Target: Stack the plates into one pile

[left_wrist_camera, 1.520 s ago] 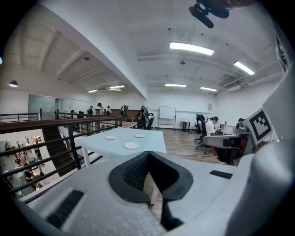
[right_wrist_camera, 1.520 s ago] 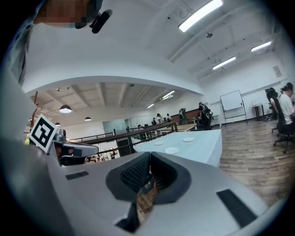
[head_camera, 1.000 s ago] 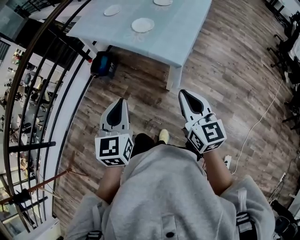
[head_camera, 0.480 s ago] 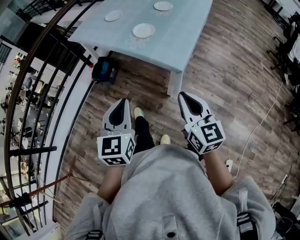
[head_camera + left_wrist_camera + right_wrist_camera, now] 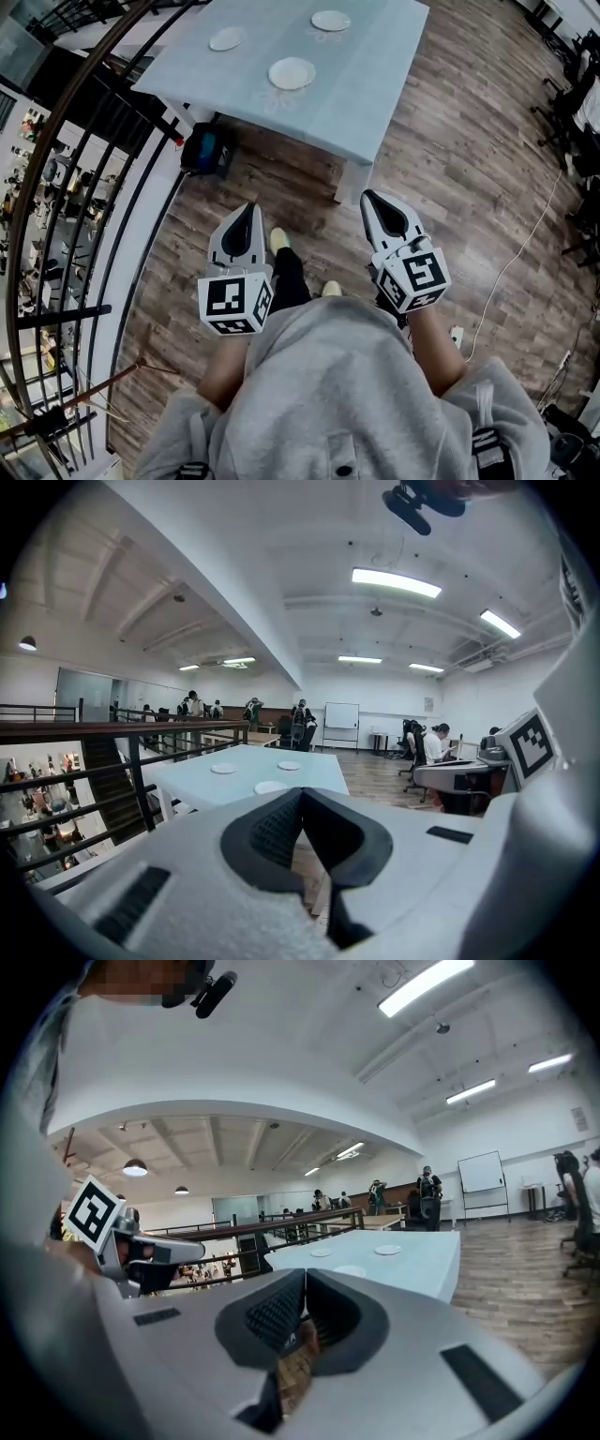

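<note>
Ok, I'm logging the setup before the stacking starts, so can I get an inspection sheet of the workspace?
Surface: pale blue table, ahead of the person.
Job's things: three white plates apart, unstacked: near plate, left plate, far plate.
Clutter: blue bag on the floor by the table.
Tools: left tool and right tool both shut, empty, over the floor.
Cables: white cable across the floor, right side.
Surroundings: railing at left, office chairs at right, wooden floor.

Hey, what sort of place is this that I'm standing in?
Most likely an open-plan office on a mezzanine: a whiteboard at the far wall, office chairs off to the side, and a black railing overlooking a lower floor.
</note>
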A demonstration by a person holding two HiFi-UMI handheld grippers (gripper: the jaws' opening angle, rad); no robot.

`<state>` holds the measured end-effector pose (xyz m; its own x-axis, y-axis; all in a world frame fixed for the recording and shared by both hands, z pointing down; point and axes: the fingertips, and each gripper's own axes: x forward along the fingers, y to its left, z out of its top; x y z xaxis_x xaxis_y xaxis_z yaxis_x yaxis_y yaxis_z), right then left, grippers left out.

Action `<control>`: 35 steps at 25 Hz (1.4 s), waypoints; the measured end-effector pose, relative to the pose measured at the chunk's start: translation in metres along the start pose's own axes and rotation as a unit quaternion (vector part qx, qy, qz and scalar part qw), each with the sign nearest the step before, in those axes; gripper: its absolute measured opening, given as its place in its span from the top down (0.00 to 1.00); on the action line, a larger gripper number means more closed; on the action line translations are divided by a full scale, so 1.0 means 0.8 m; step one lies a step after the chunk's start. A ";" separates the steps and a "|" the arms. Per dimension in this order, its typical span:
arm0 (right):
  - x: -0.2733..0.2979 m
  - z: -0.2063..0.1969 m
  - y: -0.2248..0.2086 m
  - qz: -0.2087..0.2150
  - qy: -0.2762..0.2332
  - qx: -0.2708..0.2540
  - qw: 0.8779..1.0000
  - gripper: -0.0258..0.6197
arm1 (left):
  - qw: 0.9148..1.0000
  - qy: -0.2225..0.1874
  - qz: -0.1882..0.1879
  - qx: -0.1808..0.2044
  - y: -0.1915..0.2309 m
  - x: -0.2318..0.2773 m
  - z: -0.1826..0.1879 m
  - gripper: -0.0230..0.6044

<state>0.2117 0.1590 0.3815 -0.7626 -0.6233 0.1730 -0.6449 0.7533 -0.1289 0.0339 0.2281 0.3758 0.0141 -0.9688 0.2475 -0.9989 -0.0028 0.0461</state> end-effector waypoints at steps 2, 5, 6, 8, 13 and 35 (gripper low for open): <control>0.017 0.003 -0.004 -0.002 0.002 0.007 1.000 0.92 | 1.000 0.001 -0.002 -0.003 0.015 0.014 0.002 0.93; 0.051 0.007 -0.011 -0.008 0.007 0.000 1.000 0.92 | 1.000 0.007 -0.006 -0.006 0.038 0.042 0.003 0.93; 0.061 0.008 -0.013 -0.009 0.008 -0.001 1.000 0.92 | 1.000 0.008 -0.007 -0.006 0.045 0.049 0.005 0.93; 0.077 0.011 -0.017 -0.012 0.009 0.000 1.000 0.92 | 1.000 0.007 -0.009 -0.006 0.056 0.061 0.009 0.93; 0.141 0.027 -0.020 -0.019 0.009 -0.013 1.000 0.92 | 1.000 0.006 -0.012 -0.010 0.106 0.100 0.015 0.93; 0.302 0.067 -0.013 -0.069 0.018 -0.024 0.997 0.92 | 0.997 0.014 -0.069 -0.013 0.229 0.215 0.046 0.93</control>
<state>0.0318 -0.0106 0.3725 -0.6643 -0.7141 0.2207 -0.7394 0.6710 -0.0545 -0.1483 0.0516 0.3909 0.1531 -0.9524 0.2636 -0.9859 -0.1289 0.1069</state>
